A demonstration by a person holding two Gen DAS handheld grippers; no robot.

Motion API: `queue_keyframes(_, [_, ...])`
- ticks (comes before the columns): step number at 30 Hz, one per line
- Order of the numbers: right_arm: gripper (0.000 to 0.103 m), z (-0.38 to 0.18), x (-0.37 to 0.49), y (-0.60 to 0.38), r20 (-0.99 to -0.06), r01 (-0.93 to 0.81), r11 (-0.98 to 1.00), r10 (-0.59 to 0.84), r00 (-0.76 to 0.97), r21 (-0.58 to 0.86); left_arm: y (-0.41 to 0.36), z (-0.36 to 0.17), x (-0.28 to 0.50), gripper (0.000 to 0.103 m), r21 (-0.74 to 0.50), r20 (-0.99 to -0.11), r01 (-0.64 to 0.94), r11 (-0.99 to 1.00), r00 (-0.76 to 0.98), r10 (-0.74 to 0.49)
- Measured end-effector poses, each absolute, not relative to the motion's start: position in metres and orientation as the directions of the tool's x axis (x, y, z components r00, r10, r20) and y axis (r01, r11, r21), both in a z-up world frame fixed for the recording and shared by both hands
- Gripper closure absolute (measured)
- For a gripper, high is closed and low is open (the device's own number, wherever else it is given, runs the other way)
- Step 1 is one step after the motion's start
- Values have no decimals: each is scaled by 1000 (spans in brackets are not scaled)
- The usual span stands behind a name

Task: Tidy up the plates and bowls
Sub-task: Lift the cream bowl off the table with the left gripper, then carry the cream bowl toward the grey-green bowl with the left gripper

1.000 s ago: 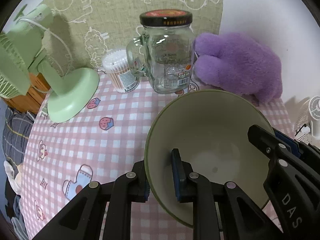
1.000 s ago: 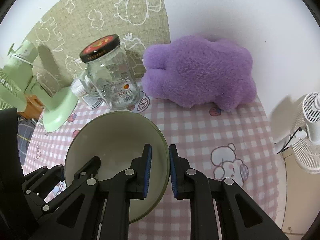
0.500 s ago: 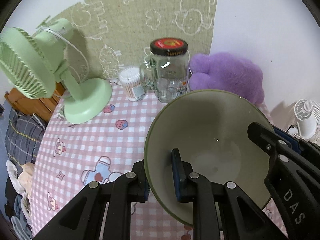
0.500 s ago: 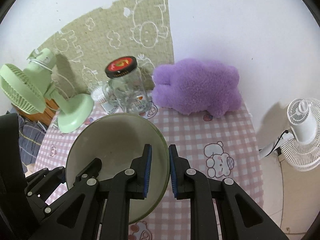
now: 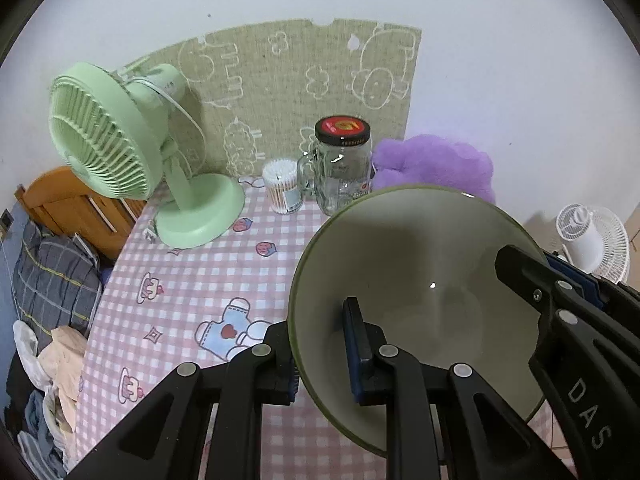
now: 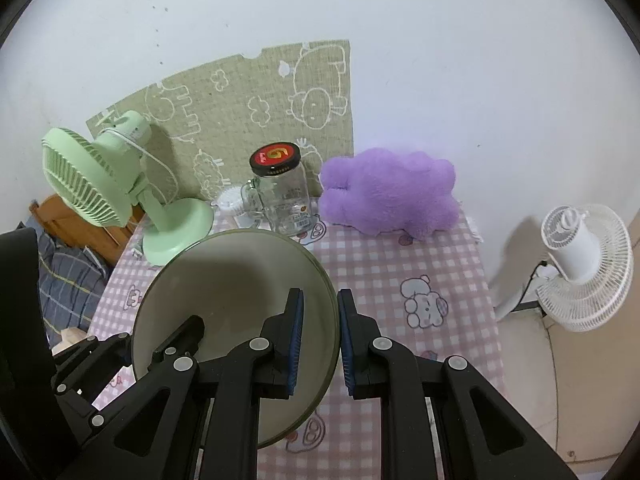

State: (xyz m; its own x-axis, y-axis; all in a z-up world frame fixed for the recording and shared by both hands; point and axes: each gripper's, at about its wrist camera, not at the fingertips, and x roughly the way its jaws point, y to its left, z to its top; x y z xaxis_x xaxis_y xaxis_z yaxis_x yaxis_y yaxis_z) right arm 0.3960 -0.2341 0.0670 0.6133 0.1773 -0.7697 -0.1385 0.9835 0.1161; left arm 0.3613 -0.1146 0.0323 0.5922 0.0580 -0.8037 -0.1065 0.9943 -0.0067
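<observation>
Both grippers clamp the same green bowl [image 5: 420, 280] by its rim, from opposite sides. The left gripper [image 5: 324, 354] grips the rim's left edge, one pad inside the bowl and one outside. The right gripper [image 6: 320, 340] grips the right edge the same way, its left pad inside the bowl and its right pad outside. In the left wrist view the right gripper's black fingers reach in over the bowl's far right rim; in the right wrist view the left gripper's fingers show at the bowl's near left rim.

The bowl hangs tilted above the table [image 6: 400, 272], clear of the pink checked cloth, its pale inside facing the cameras.

Beyond the bowl, at the table's back edge, a glass jar [image 5: 342, 172] with a black and red lid stands just left of a purple plush [image 6: 388, 196]. A tub of cotton swabs [image 5: 282, 186] stands just left of the jar, and a green fan [image 5: 132, 160] stands farther left again. A green mat [image 5: 304, 80] with white drawings leans on the wall behind the jar. A white fan [image 6: 584, 264] stands on the floor off the table's right side, well right of the jar.
</observation>
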Motion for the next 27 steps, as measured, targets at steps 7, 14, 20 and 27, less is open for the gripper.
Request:
queue_keyframes(7, [82, 87, 361, -225, -761, -106, 991, 134, 635, 87, -103, 50, 332, 87, -21, -786, -68, 997, 618, 25])
queue_keyframes(14, [83, 99, 325, -213, -752, -74, 994, 105, 650, 75, -88, 59, 301, 87, -30, -777, -35, 999, 630, -1])
queue_keyframes(20, [83, 100, 292, -197, -754, -57, 995, 95, 650, 76, -71, 62, 273, 87, -34, -769, -14, 999, 639, -18])
queue_keyframes(27, [83, 97, 259, -176, -759, -49, 996, 84, 645, 69, -52, 59, 243, 87, -36, -765, -7, 999, 643, -23])
